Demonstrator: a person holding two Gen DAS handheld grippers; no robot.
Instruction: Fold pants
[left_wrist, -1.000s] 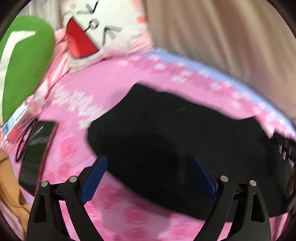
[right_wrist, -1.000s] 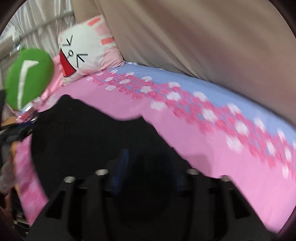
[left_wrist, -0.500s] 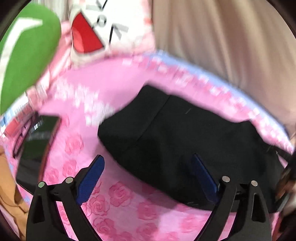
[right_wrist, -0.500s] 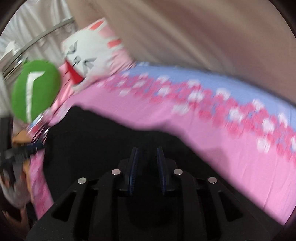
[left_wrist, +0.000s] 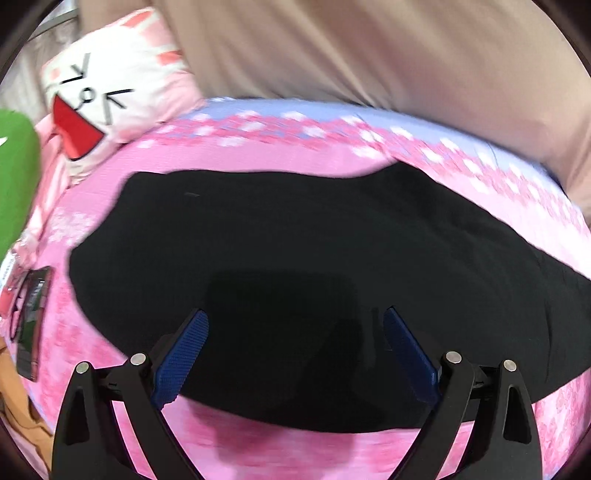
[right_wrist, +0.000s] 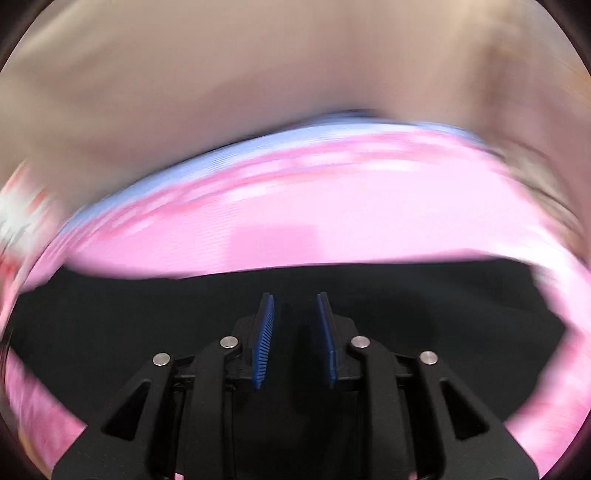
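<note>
Black pants (left_wrist: 295, 251) lie spread flat on the pink flowered bedsheet (left_wrist: 258, 147). My left gripper (left_wrist: 295, 317) hovers over their near edge with its blue pads wide apart and nothing between them. In the blurred right wrist view the pants (right_wrist: 147, 332) fill the lower half. My right gripper (right_wrist: 295, 301) is just above the cloth, its blue pads a narrow gap apart, with no cloth seen pinched between them.
A white and pink cat-face pillow (left_wrist: 107, 88) and a green cushion (left_wrist: 14, 177) sit at the far left. A dark phone (left_wrist: 31, 321) and orange cloth (left_wrist: 14, 406) lie at the left bed edge. A beige curtain (left_wrist: 369, 48) hangs behind the bed.
The left gripper has swung right and closer over the pants. The right gripper has turned sharply right, so the pillows left its view, and its pads stand slightly wider than half a second ago.
</note>
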